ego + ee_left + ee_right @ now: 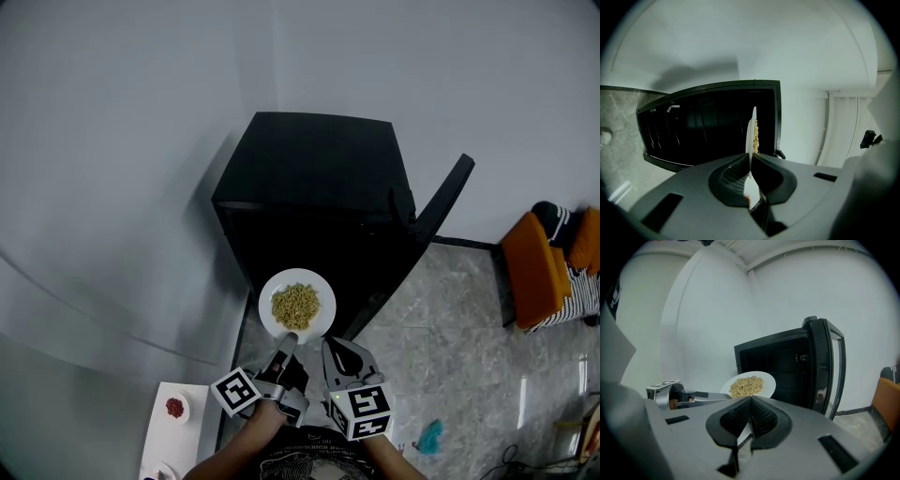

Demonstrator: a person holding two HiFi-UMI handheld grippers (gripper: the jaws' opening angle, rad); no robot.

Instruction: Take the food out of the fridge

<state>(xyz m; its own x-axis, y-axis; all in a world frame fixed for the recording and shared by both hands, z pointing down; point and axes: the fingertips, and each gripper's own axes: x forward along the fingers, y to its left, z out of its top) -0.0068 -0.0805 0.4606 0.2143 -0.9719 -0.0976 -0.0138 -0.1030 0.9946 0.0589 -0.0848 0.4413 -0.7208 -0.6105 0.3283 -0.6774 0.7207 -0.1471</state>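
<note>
The black fridge (309, 173) stands against the wall with its door (441, 202) swung wide open on its right side. Just in front of the open cavity the left gripper (288, 341) holds a white plate (297, 303) in the air, with a heap of pale yellow food (296, 305) in its middle. The jaws are clamped on the plate's near rim. In the left gripper view the plate (750, 133) shows edge-on, pinched between the two pads of the left gripper (751, 158).

The right gripper (330, 347) hangs just beside it, also in front of the fridge and slightly toward the door side. Its jaws are pressed together with nothing between them – the right gripper view shows the pads of the right gripper (750, 402) meeting, and the plate (749, 384) beyond them.

Well to the fridge's left, a small dish (174, 408) of something red sits on a white table (192, 427). An orange seat (536, 270) stands far off past the door.
</note>
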